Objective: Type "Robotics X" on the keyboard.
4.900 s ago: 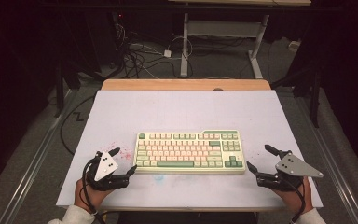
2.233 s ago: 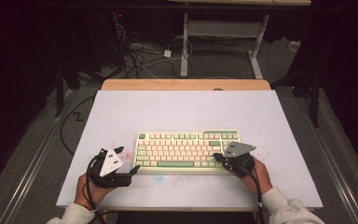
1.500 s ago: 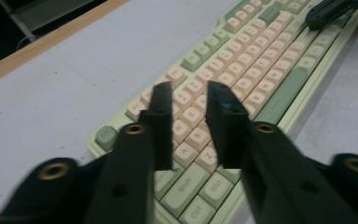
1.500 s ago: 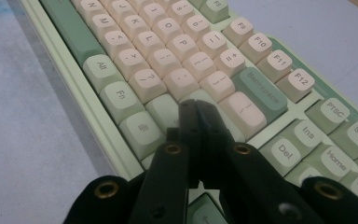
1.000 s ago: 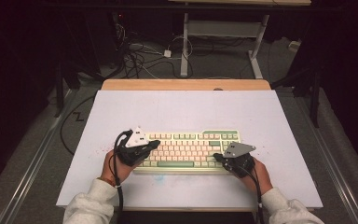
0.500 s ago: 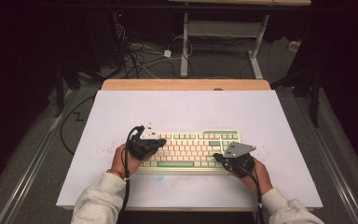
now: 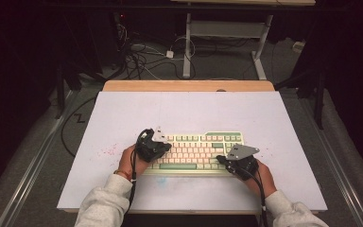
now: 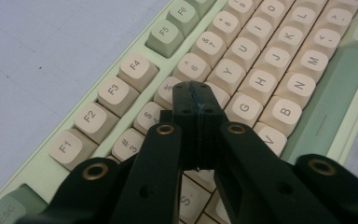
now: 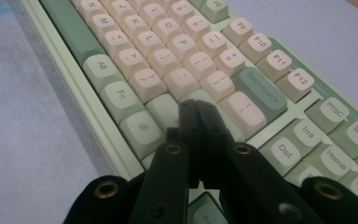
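Note:
A pale green keyboard (image 7: 196,152) with cream and green keys lies in the middle of the white table mat (image 7: 189,111). My left gripper (image 7: 166,147) is shut with nothing in it, its tips low over the keyboard's left part. In the left gripper view the closed tips (image 8: 196,95) hover by the number and letter keys of the keyboard (image 8: 270,60). My right gripper (image 7: 220,161) is also shut and bare, over the keyboard's right front part. In the right gripper view its tips (image 9: 196,111) sit just before the large cream key right of the letters on the keyboard (image 9: 168,60).
The mat covers a wooden table whose far edge (image 7: 189,85) shows bare. Faint pink specks (image 7: 108,151) mark the mat left of the keyboard. Cables (image 7: 146,52) and a desk frame (image 7: 227,33) stand on the floor beyond the table.
My left gripper has moved right and down, from the keyboard's left edge to over its left keys. The right gripper and the keyboard have stayed put.

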